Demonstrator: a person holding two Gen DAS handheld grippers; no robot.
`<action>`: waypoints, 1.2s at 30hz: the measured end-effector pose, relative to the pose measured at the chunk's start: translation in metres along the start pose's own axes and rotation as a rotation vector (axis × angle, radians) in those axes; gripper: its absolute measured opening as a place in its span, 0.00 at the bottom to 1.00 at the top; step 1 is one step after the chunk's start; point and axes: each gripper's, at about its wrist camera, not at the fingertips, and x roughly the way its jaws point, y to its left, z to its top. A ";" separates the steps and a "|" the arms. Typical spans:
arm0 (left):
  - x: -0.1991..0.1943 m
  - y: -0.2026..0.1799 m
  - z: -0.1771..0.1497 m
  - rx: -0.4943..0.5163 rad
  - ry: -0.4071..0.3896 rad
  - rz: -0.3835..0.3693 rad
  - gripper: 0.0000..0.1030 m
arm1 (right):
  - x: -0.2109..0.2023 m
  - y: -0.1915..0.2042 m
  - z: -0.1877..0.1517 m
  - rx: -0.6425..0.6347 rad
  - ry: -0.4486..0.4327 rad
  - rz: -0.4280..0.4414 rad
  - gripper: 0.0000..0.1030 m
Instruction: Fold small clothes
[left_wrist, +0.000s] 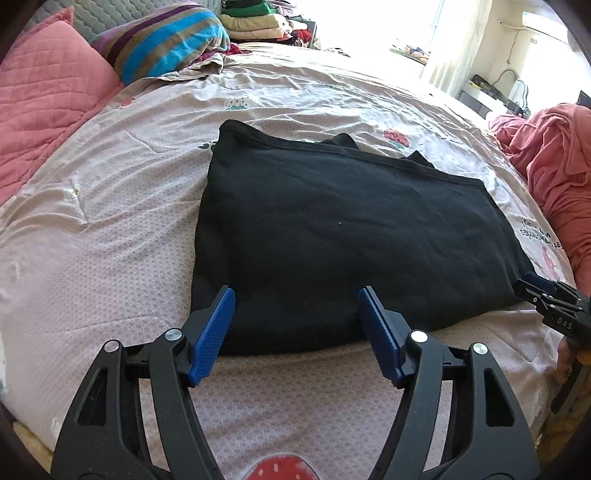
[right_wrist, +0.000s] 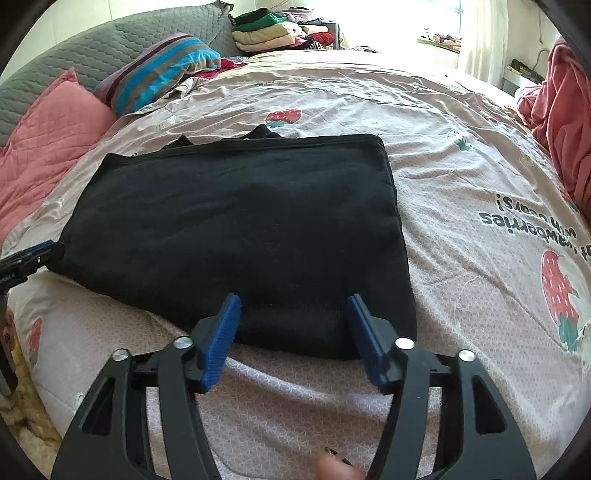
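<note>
I've got both grippers low over the near edge of the bed (left_wrist: 110, 206), and one black garment (left_wrist: 332, 236) lies folded flat on the pink strawberry-print cover in front of me. Just the one piece of clothing in play, a rough rectangle with a hem running along its far edge and a bit of an under-layer peeking out behind it.

Left gripper (left_wrist: 297, 325): two blue fingers (left_wrist: 212, 336) spread wide, nothing between them, tips sitting at the garment's near edge towards its left corner. From the right wrist camera that same left gripper (right_wrist: 33, 254) shows at the far left, right by the garment's corner.

Right gripper (right_wrist: 293, 325): also two blue fingers (right_wrist: 221, 339), wide apart and gripping nothing, tips at the near edge of the black garment (right_wrist: 240, 229) close to its right corner. In the left view the right gripper (left_wrist: 535, 286) pokes in from the right edge, at the garment's corner (whether it touches the cloth, I can't tell).

Around the bed I count two pillows at the head, one pink quilted pillow (right_wrist: 48, 147) and one striped pillow (right_wrist: 159, 70), one stack of folded clothes (right_wrist: 280, 31) beyond, and one crumpled pink cloth (left_wrist: 554, 162) off to the right.
</note>
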 end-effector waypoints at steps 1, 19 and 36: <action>-0.001 -0.001 -0.001 0.003 -0.001 0.002 0.60 | -0.001 0.000 0.000 0.003 -0.001 0.003 0.62; -0.026 -0.012 -0.006 0.023 -0.033 0.029 0.84 | -0.038 -0.001 -0.001 0.008 -0.094 -0.005 0.94; -0.052 0.020 -0.008 -0.041 -0.096 0.107 0.91 | -0.046 0.050 0.015 -0.091 -0.141 0.059 0.95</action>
